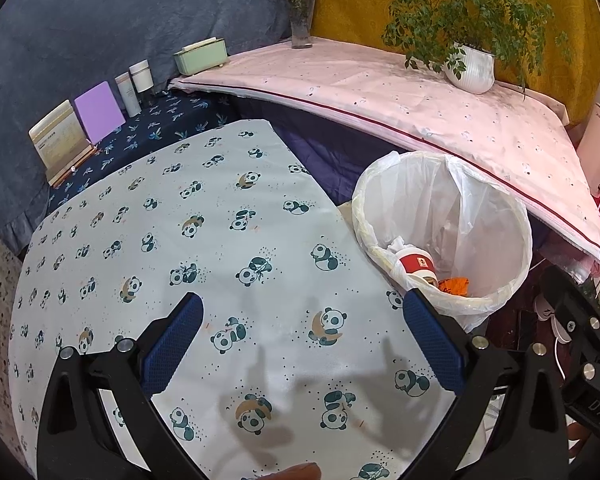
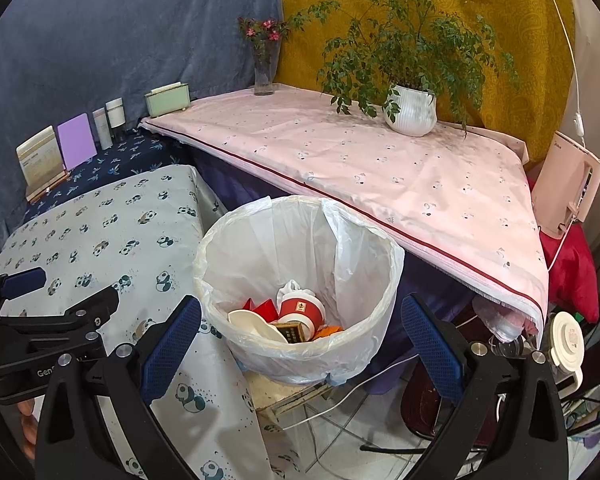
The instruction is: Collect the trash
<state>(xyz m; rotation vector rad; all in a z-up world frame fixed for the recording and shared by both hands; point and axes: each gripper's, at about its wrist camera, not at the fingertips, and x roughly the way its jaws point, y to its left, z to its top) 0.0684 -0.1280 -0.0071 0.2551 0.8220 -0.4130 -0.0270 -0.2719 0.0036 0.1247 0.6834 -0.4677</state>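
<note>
A trash bin lined with a white plastic bag (image 2: 300, 248) stands beside the panda-print table (image 1: 180, 240). In it lie a red and white paper cup (image 2: 300, 310), a white plate (image 2: 256, 324), red scraps and an orange wrapper (image 2: 328, 332). The bin also shows in the left wrist view (image 1: 444, 216), with the cup (image 1: 416, 266). My right gripper (image 2: 300, 344) is open and empty, just above the bin's near rim. My left gripper (image 1: 304, 344) is open and empty over the panda cloth, left of the bin.
A pink-covered table (image 2: 380, 168) stands behind the bin with a potted plant (image 2: 410, 108), a flower vase (image 2: 266, 68) and a green box (image 2: 168, 98). Cards and bottles (image 1: 100, 108) stand on a dark blue cloth. Cables and a white appliance (image 2: 566, 340) lie at the right.
</note>
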